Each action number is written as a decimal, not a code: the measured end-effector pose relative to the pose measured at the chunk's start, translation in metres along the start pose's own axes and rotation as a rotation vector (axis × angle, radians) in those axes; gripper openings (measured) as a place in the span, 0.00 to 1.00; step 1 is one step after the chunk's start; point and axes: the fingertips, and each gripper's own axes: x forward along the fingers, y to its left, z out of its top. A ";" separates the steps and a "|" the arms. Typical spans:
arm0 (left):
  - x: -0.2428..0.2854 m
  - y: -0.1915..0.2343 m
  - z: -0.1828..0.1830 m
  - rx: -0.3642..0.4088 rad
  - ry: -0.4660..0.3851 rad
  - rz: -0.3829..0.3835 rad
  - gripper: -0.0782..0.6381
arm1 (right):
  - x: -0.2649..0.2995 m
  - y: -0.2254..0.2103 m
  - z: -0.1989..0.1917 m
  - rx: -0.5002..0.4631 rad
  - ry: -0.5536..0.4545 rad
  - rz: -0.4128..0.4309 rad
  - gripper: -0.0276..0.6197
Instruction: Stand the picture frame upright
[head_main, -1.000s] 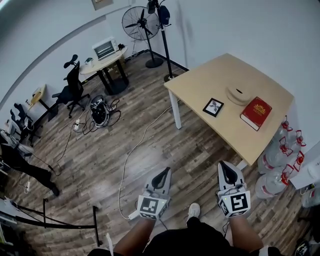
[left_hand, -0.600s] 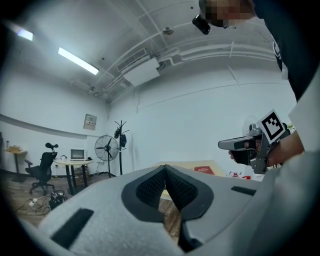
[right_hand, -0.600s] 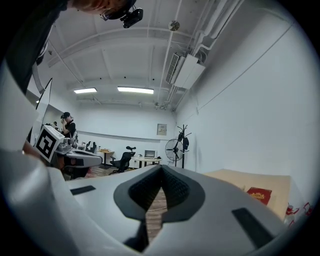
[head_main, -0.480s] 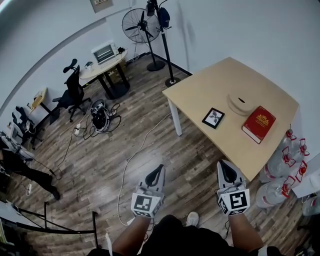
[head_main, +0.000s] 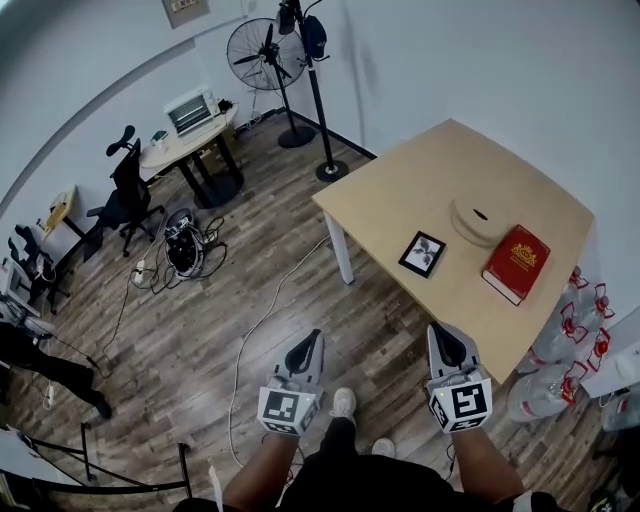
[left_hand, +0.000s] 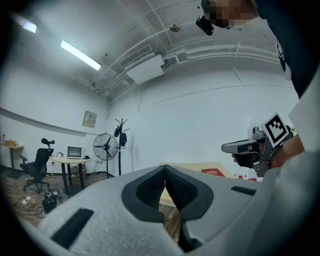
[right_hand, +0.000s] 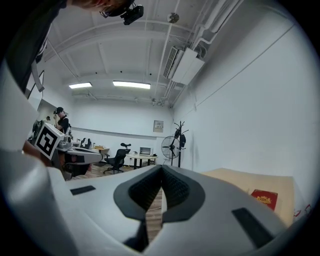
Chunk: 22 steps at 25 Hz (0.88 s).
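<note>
The picture frame (head_main: 422, 253) lay flat on the pale wooden tabletop (head_main: 400, 185), face up, a little in from the tabletop's near long edge and closer to its left corner than to its right. It had a dark border and a dark picture with a pale shape in it. A round, pale, shallow disc (head_main: 478, 217) sat toward the middle of the tabletop. A red book (head_main: 516, 262) lay flat toward the tabletop's right end, close to the near edge. None of the three touched another.

Both grippers were held off the tabletop, over the wooden floor (head_main: 190, 330) on its near side. The left gripper (head_main: 312, 338) was well apart from the tabletop, out beyond its left corner. Its jaws were brought together with nothing between them; in the left gripper view the ribbed pads (left_hand: 152, 187) met at the tip. The right gripper (head_main: 440, 332) was just short of the tabletop's near edge, and its jaws were likewise closed on nothing, pointing toward the tabletop.

Clear water bottles (head_main: 560, 335) with red caps stood on the floor off the tabletop's right end. A coat stand (head_main: 318, 90) and a standing fan (head_main: 255, 45) stood beyond the tabletop's far left corner, by the wall. A white cable (head_main: 255, 325) trailed across the floor to the left of the tabletop.
</note>
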 end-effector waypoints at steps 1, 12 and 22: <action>0.010 0.007 0.001 -0.001 0.000 -0.008 0.11 | 0.011 -0.002 0.001 0.000 0.003 -0.008 0.06; 0.114 0.087 0.005 0.000 -0.004 -0.121 0.11 | 0.126 -0.019 0.007 0.003 0.016 -0.105 0.06; 0.168 0.114 -0.014 -0.040 0.026 -0.247 0.11 | 0.168 -0.032 -0.008 0.031 0.067 -0.228 0.06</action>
